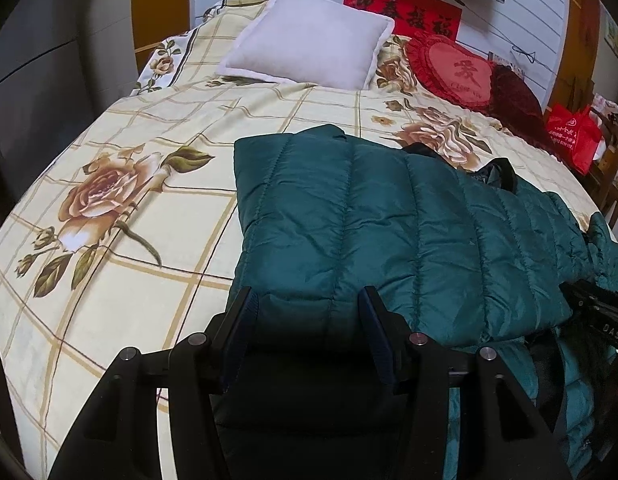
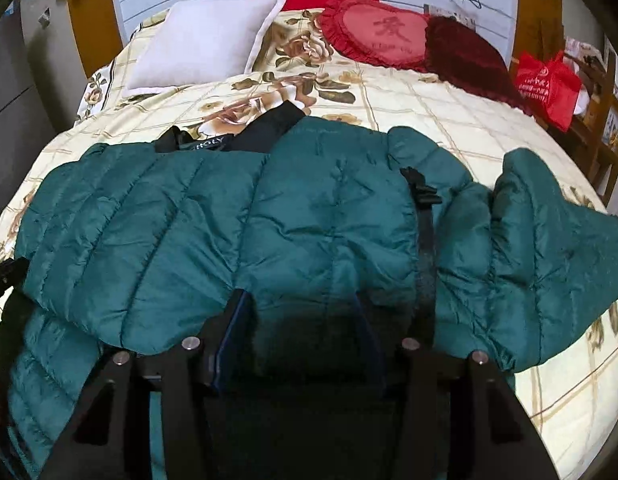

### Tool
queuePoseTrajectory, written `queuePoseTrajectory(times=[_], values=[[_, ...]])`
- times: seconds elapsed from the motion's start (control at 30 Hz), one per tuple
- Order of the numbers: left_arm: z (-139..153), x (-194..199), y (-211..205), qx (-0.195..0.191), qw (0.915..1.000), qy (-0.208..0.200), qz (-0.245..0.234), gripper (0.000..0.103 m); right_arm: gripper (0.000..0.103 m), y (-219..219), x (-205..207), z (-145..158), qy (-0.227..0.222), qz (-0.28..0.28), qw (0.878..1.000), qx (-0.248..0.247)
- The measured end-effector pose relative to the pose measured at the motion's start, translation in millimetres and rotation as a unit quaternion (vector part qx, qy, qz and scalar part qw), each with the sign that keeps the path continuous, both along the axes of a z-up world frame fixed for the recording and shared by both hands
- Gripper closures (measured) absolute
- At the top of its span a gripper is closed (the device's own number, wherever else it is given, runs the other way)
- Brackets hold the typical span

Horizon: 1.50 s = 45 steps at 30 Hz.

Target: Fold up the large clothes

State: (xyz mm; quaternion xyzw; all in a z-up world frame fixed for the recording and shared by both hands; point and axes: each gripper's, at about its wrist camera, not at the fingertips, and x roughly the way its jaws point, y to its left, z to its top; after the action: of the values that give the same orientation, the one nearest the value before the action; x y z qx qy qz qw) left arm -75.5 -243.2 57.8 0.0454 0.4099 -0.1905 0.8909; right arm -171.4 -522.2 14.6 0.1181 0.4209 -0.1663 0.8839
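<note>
A bed (image 1: 109, 184) with a rose-print cover carries a teal quilted jacket (image 1: 369, 216), which is spread crosswise ahead of both sets of jaws, its long axis running left to right. The folded body is seen straight ahead of the left gripper (image 1: 307, 300); a sleeve (image 2: 549, 248) is seen trailing off to the right of the right gripper (image 2: 299, 304), which is the nearer one to it. Both pairs of jaws are held spread apart, and the jacket's near edge lies between them in each view; whether the fabric is touched cannot be told. It is judged that the sleeve is to be brought inward over the body next.
</note>
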Motion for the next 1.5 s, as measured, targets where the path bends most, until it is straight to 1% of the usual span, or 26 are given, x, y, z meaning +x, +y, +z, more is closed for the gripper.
queuePoseTrajectory(times=[0.07,0.13,0.2,0.3,0.4,0.47,0.5,0.57,0.67,0.73,0.83,0.93,1.03,1.1,1.17,1.23,1.3,1.37,1.5], values=[[3,-1,2,-0.007,1.0000,-0.001,0.001,0.043,0.047,0,-4,6,-0.001,0.001,1.000,0.009],[6,-3,3,-0.016,0.9999,-0.002,-0.001,0.043,0.044,1,-13,14,-0.013,0.002,1.000,0.021],[9,-5,3,-0.020,0.9998,-0.006,-0.003,0.043,0.037,3,-20,19,-0.021,0.001,1.000,0.018],[12,-9,1,-0.018,0.9997,-0.013,-0.007,0.043,0.036,5,-24,19,-0.017,0.004,1.000,0.003],[11,-11,-2,-0.013,0.9998,-0.010,-0.011,0.043,0.036,6,-18,1,0.011,0.006,1.000,-0.004],[8,-15,-4,0.005,0.9999,-0.010,-0.010,0.043,0.036,7,-15,-5,0.016,0.007,1.000,-0.011],[8,-17,-6,0.012,0.9998,-0.010,-0.010,0.043,0.036,8,-14,-4,0.018,0.008,1.000,-0.014],[12,-23,-7,0.013,0.9998,-0.010,-0.015,0.043,0.036,8,-15,-1,0.020,0.010,1.000,-0.011],[18,-26,-15,0.014,0.9996,-0.011,-0.022,0.043,0.036,5,-20,4,0.016,0.007,1.000,0.007],[21,-26,-23,0.014,0.9994,-0.014,-0.028,0.043,0.036,3,-25,10,0.003,0.003,1.000,0.017],[24,-23,-36,0.017,0.9992,-0.018,-0.032,0.043,0.036,2,-30,20,-0.013,-0.003,1.000,0.015],[18,-17,-45,0.020,0.9993,-0.008,-0.032,0.043,0.035,0,-27,22,-0.013,-0.005,1.000,0.012],[2,-11,-49,0.024,0.9993,0.007,-0.029,0.043,0.035,-2,-20,13,0.001,-0.005,1.000,0.001],[-4,-11,-50,0.027,0.9992,0.006,-0.030,0.043,0.035,-2,-15,4,0.013,0.000,1.000,0.001],[-6,-13,-52,0.033,0.9989,-0.002,-0.034,0.042,0.034,0,-11,-3,0.016,0.002,1.000,-0.006],[-5,-14,-53,0.035,0.9987,-0.002,-0.036,0.042,0.034,1,-12,0,0.015,0.002,1.000,-0.004],[-4,-14,-51,0.030,0.9989,0.000,-0.035,0.042,0.034,-1,-18,7,0.003,0.001,1.000,0.019],[-3,-15,-51,0.029,0.9990,0.001,-0.034,0.042,0.033,-2,-26,15,-0.009,-0.001,1.000,0.028],[6,-20,-52,0.023,0.9989,0.009,-0.039,0.042,0.027,-2,-40,31,-0.016,-0.002,1.000,0.007]])
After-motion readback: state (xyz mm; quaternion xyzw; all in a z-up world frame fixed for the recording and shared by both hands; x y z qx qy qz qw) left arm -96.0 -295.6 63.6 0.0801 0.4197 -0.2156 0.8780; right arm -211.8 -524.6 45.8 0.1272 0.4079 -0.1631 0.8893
